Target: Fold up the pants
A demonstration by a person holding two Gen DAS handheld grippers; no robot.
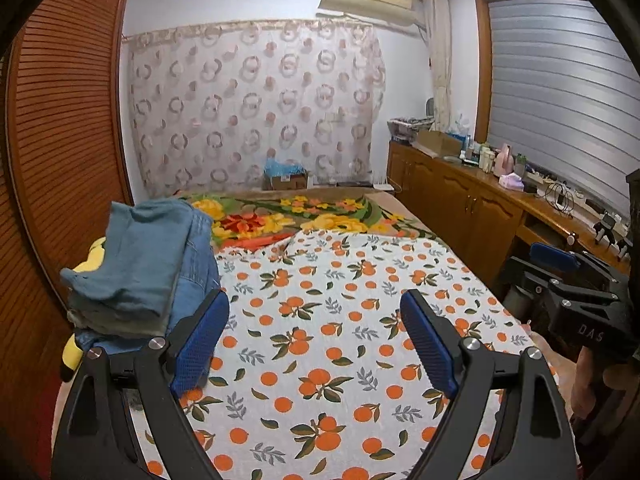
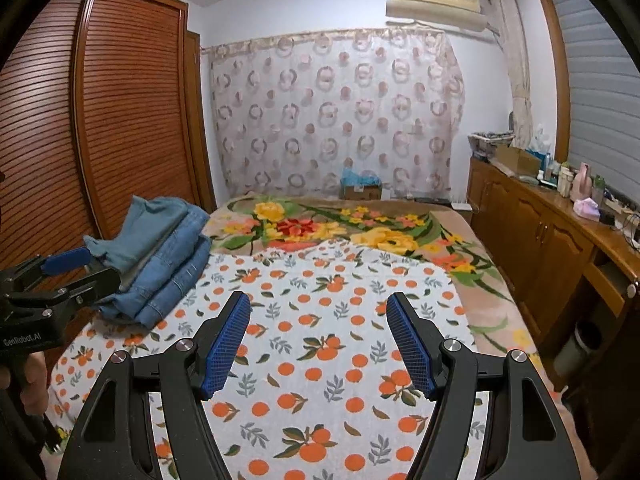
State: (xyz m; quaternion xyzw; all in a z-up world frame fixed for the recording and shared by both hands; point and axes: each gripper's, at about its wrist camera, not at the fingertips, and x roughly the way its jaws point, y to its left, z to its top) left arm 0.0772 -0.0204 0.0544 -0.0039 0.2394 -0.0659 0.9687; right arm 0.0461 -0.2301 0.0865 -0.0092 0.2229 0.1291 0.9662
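Bedroom, orange-print sheet [image 2: 320, 360]; folded pants [image 2: 160, 264] stacked left; left hand-held gripper [image 1: 314, 340], right hand-held gripper [image 2: 318, 340] released, empty.

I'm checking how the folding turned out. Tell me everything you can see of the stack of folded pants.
The stack of folded pants sits at the left edge of the bed, on the orange-print sheet, next to the wooden wardrobe. It looks like denim: mid-blue jeans with visible seams below, a paler teal-blue pair on top. The layers lie roughly level, edges a little uneven. Neither gripper touches it; something yellow shows beneath.
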